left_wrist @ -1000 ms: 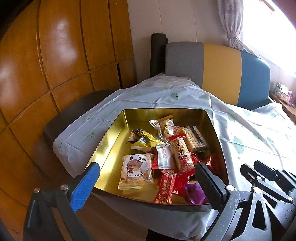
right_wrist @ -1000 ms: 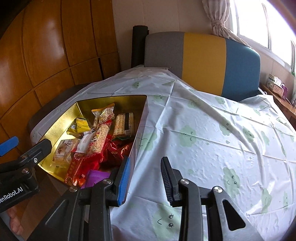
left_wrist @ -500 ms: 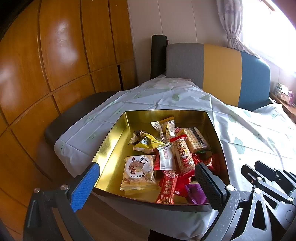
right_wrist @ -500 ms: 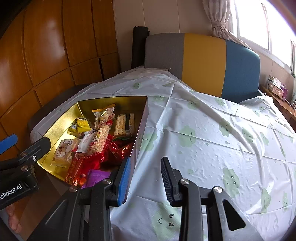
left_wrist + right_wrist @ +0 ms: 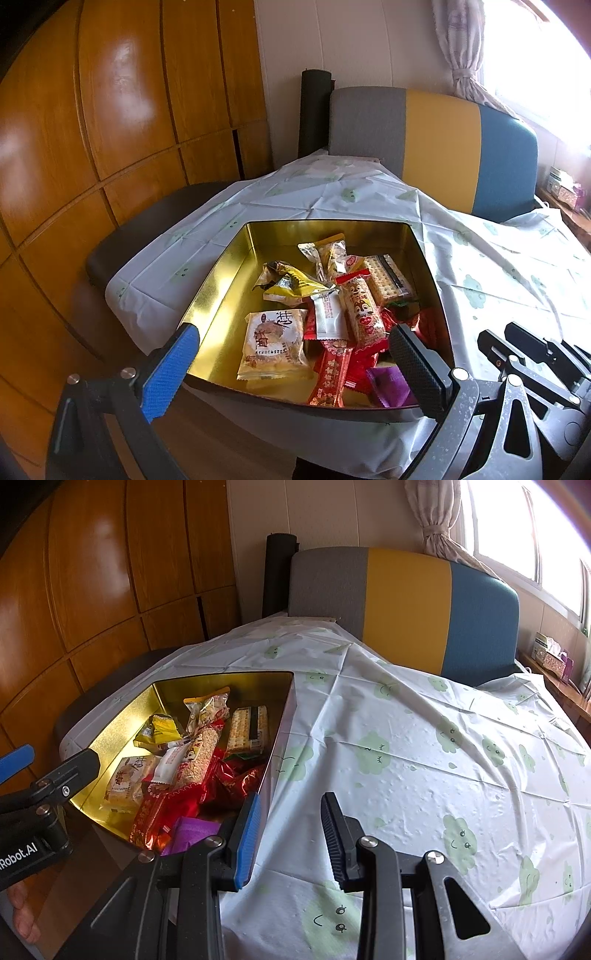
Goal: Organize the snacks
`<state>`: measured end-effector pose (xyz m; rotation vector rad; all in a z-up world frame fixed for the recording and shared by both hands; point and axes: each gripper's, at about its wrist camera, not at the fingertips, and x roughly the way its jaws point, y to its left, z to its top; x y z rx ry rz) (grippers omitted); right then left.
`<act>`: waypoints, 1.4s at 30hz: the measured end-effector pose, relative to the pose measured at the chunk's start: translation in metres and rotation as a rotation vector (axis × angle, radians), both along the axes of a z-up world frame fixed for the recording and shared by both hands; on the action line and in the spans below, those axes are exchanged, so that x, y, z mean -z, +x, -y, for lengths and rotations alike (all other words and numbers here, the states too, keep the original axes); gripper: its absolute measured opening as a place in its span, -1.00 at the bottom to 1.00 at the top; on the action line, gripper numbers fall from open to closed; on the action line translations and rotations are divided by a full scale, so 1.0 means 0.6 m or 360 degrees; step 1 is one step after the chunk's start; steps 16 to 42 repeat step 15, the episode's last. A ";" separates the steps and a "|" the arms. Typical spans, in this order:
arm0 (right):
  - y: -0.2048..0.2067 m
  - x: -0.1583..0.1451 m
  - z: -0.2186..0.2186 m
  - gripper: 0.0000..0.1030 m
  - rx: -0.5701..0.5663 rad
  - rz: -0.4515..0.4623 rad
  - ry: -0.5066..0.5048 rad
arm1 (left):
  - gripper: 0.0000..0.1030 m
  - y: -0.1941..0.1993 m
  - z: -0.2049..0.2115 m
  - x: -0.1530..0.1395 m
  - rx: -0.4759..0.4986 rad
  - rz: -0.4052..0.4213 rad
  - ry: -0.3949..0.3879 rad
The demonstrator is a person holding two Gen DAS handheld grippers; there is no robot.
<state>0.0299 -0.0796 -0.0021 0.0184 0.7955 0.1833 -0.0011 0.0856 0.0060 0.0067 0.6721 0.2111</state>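
A gold tin [image 5: 221,288] is set at the near left corner of the desk [image 5: 406,738], which is covered by a white cloth printed with green clouds. The snacks are heaped in the tin's right half; its left half is bare metal. A square pastry packet [image 5: 273,343] lies flat nearest the open floor of the tin, a yellow wrapper [image 5: 291,286] is crumpled behind it, a long puffed-rice bar [image 5: 360,314] is laid over red foil packets [image 5: 236,779], a cracker pack [image 5: 388,277] rests against the right wall, and a purple sachet [image 5: 388,384] sits at the near rim.

The left gripper [image 5: 295,365] is held wide apart above the tin's near edge, with nothing between its jaws. The right gripper [image 5: 291,830] is seen narrowly parted and empty, over the cloth just beside the tin's right wall.

All of the packets are judged light, thin-filmed and slippery, and the crackers and pastry are likely to break under a hard squeeze. The pastry packet is best taken by its crimped end seal, the rice bar across its middle. The foil packets are tangled, so neighbours may be dragged along when one is lifted.
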 end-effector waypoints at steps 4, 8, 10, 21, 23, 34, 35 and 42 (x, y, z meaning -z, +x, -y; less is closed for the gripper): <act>0.000 0.001 0.001 -0.34 0.0002 0.0001 -0.0002 | 0.99 0.002 0.001 0.002 0.0007 -0.0009 -0.0012; 0.000 0.002 0.002 -0.34 0.0001 0.0001 -0.0004 | 0.99 0.003 0.004 0.004 0.0013 -0.0019 -0.0008; 0.000 0.003 0.005 -0.34 0.0001 0.0000 -0.0006 | 0.99 0.002 0.006 0.004 0.0017 -0.0011 -0.0005; 0.006 0.005 0.024 -0.34 0.0020 -0.0014 0.0034 | 0.99 0.002 0.007 0.004 0.0022 -0.0002 -0.0008; 0.006 0.005 0.024 -0.34 0.0020 -0.0014 0.0034 | 0.99 0.002 0.007 0.004 0.0022 -0.0002 -0.0008; 0.006 0.005 0.024 -0.34 0.0020 -0.0014 0.0034 | 0.99 0.002 0.007 0.004 0.0022 -0.0002 -0.0008; 0.006 0.005 0.024 -0.34 0.0020 -0.0014 0.0034 | 0.99 0.002 0.007 0.004 0.0022 -0.0002 -0.0008; 0.006 0.005 0.024 -0.34 0.0020 -0.0014 0.0034 | 0.99 0.002 0.007 0.004 0.0022 -0.0002 -0.0008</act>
